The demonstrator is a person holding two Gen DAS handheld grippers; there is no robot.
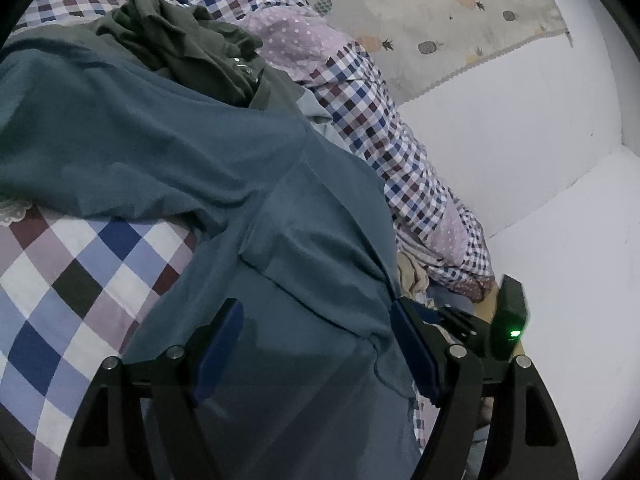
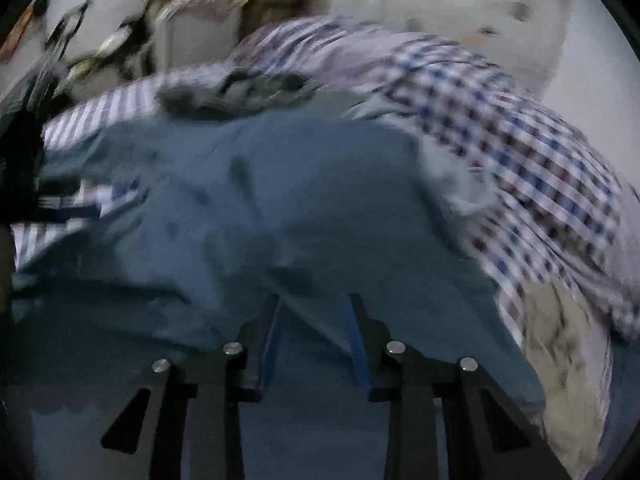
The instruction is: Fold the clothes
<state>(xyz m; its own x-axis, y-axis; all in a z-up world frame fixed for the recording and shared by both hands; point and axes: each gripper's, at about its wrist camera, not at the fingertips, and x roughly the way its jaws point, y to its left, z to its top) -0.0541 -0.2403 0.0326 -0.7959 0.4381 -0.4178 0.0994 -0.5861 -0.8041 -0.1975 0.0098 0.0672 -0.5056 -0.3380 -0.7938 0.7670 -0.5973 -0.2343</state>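
Observation:
A teal garment (image 1: 168, 136) lies spread and wrinkled over a checked bedspread (image 1: 68, 280); it also fills the right wrist view (image 2: 260, 200). My left gripper (image 1: 316, 320) is open, its blue-padded jaws straddling the garment's lower part just above the cloth. My right gripper (image 2: 316, 312) is open, jaws a hand's width apart over the near edge of the same garment; this view is motion-blurred. A crumpled dark olive garment (image 1: 188, 44) lies at the teal one's far end.
A checked and dotted quilt (image 1: 360, 92) is heaped along the right. A beige cloth (image 2: 560, 340) lies at the lower right. A pineapple-print sheet (image 1: 440, 20) hangs on the white wall (image 1: 520, 152). Cluttered furniture (image 2: 140, 20) stands far left.

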